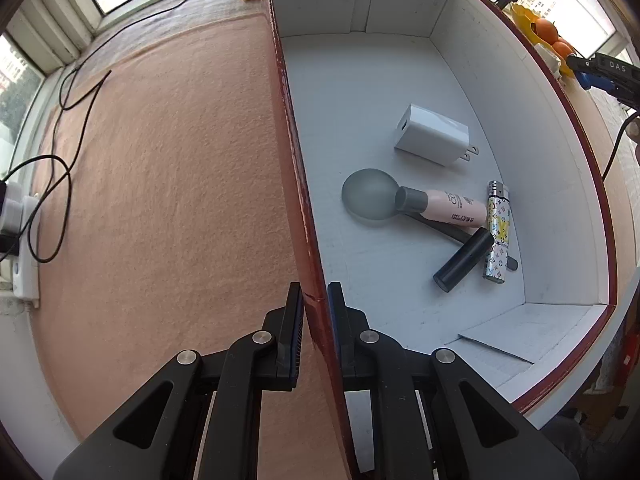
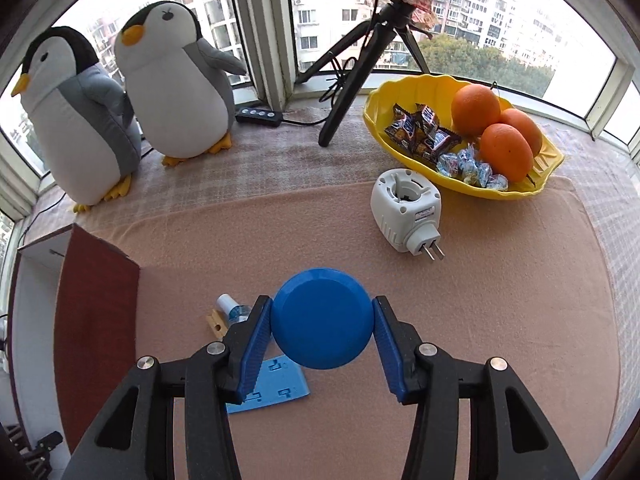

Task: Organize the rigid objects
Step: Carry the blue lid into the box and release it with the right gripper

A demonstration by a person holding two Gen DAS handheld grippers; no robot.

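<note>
Bright window (image 2: 460,32) daylight, sharp focus, fisheye-warped edges.

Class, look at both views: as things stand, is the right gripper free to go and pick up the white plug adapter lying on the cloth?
Probably not yet. The path across the cloth to the adapter looks free, but the right gripper already has its jaws shut on a blue disc, which it must put down first.

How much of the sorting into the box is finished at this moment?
Done: a white charger, pink bottle, patterned lighter and black tube lie in the box. In hand: the right gripper holds a blue disc; the left gripper clamps the box wall. Left: the white plug adapter, small bottle and blue card.
</note>
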